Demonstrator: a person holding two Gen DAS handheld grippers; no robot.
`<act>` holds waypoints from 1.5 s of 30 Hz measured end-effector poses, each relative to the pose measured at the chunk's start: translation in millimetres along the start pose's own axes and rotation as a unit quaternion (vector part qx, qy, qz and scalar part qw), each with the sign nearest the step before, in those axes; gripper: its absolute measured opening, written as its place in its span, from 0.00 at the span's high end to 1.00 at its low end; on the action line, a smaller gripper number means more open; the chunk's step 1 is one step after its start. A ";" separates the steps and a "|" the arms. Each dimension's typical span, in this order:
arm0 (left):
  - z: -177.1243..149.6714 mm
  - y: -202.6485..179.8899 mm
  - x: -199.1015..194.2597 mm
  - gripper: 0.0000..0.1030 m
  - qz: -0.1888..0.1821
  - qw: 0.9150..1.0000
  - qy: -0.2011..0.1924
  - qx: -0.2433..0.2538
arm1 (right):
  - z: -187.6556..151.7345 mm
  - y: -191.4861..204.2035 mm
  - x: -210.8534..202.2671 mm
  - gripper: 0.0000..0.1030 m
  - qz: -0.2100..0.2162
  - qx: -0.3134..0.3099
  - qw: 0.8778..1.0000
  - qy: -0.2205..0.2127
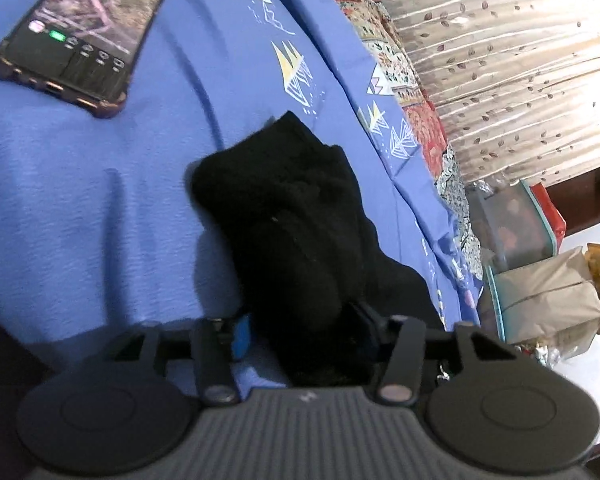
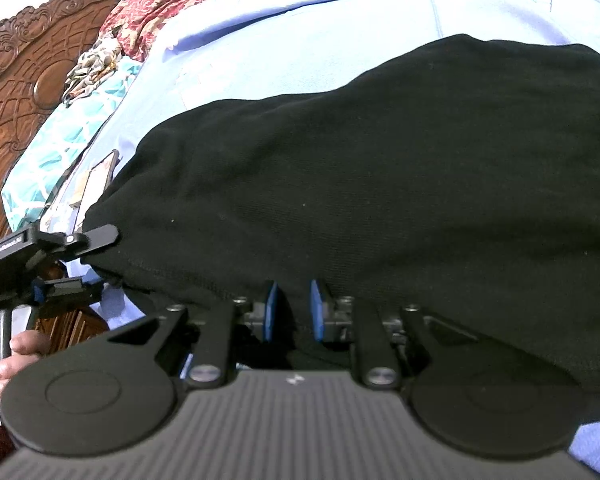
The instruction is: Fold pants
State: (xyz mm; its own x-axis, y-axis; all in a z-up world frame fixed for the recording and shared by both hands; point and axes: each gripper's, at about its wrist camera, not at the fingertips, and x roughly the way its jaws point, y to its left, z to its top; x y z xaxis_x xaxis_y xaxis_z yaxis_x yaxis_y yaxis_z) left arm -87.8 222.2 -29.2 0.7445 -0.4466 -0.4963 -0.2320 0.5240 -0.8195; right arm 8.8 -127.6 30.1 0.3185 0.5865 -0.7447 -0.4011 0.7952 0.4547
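Black pants lie spread on a blue bed sheet; in the left wrist view they bunch up and run toward the bed's edge. My left gripper has black cloth between its blue-padded fingers and also shows at the left of the right wrist view, at the pants' near corner. My right gripper sits at the pants' near hem, its blue pads a small gap apart with dark cloth in and over the gap.
A phone with a lit screen lies on the sheet at the far left. A carved wooden headboard and patterned bedding are at the left. Curtains, plastic boxes and a wrapped package stand beside the bed.
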 end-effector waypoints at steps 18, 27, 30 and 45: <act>14.8 -17.0 17.5 0.42 0.013 0.999 -0.024 0.029 | -0.1 -0.6 2.3 0.80 0.000 0.000 1.000 -0.002; 11.5 4.0 3.4 0.43 0.004 1.000 -0.020 -0.003 | 0.3 1.1 3.4 0.80 -0.001 0.002 1.000 -0.002; 11.8 2.4 -0.4 0.32 0.007 1.000 -0.028 -0.005 | 0.2 0.7 3.8 0.80 0.001 0.002 1.000 -0.002; 19.3 -25.0 0.9 0.72 0.040 0.997 -0.047 0.045 | 48.2 62.6 57.7 0.80 0.071 -0.060 0.994 0.049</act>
State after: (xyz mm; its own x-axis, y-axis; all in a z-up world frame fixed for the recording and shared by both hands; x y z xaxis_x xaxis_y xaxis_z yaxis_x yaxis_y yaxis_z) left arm -69.3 222.7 -3.7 0.7817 -0.3332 -0.5272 -0.2392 0.6206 -0.7468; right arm 43.5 -36.5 39.2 0.1686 0.6698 -0.7232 -0.5384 0.6772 0.5016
